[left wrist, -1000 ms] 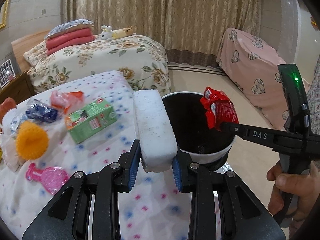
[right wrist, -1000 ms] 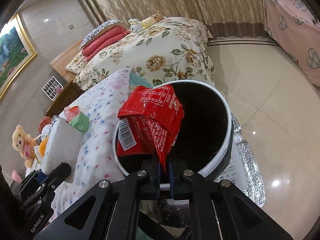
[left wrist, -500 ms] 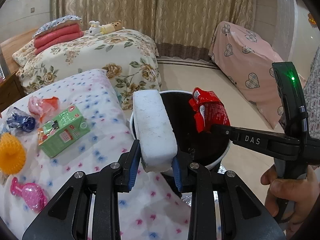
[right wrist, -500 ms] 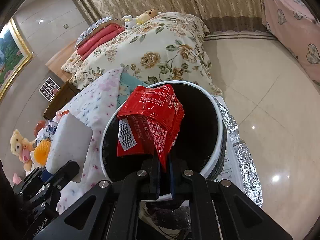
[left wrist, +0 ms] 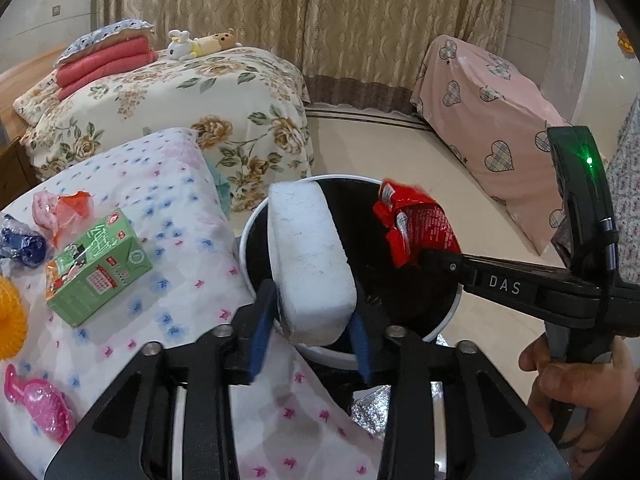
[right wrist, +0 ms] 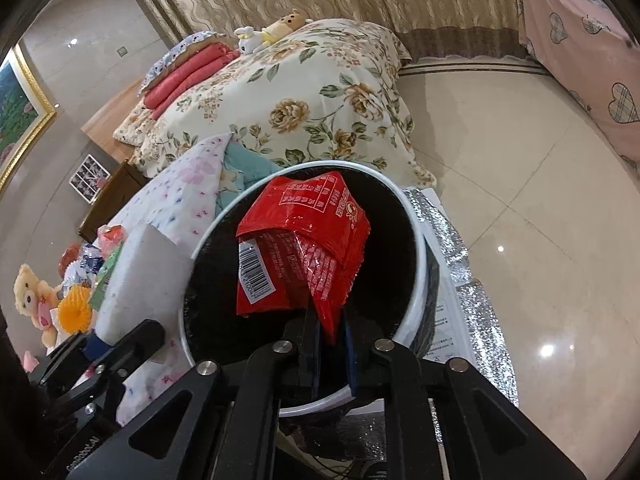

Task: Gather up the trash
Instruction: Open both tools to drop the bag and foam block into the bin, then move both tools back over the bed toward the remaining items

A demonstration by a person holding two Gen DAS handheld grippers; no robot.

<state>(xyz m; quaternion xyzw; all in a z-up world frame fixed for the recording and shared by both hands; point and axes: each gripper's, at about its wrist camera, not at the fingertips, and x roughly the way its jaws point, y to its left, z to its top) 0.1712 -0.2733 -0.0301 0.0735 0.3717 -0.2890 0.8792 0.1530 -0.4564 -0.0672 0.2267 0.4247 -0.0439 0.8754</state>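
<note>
The left gripper [left wrist: 308,344] has just been opening: its blue pads now stand apart from the white foam block [left wrist: 308,268], with a clear gap on the left side where half a second ago they pinched it. The block still sits between the jaws, tipped forward over the near rim of the bin [left wrist: 448,316], so I judge it is being let go and should slide into the black liner.

The right gripper [right wrist: 330,340] has just been opening too. A second ago its pads were pressed flat on the tail of the red wrapper [right wrist: 304,248]; now a dark slit shows between them, and the wrapper's lower corner hangs in that slit, no longer squeezed as far as I can see. The wrapper sits right over the mouth of the bin [right wrist: 416,256], so a drop from here should land inside. Both hands have also edged forward, since the bin fills more of each view than before.

Past the bin, on the spotted cloth [left wrist: 180,184], more rubbish waits: a green carton [left wrist: 96,268], a crumpled orange-and-pink wrapper [left wrist: 60,208], a blue wrapper [left wrist: 18,240], an orange ball [left wrist: 10,320] and a pink toy [left wrist: 40,404]. So two pieces look about to be binned, and several remain. Further off stands the flowered bed [left wrist: 192,96].
</note>
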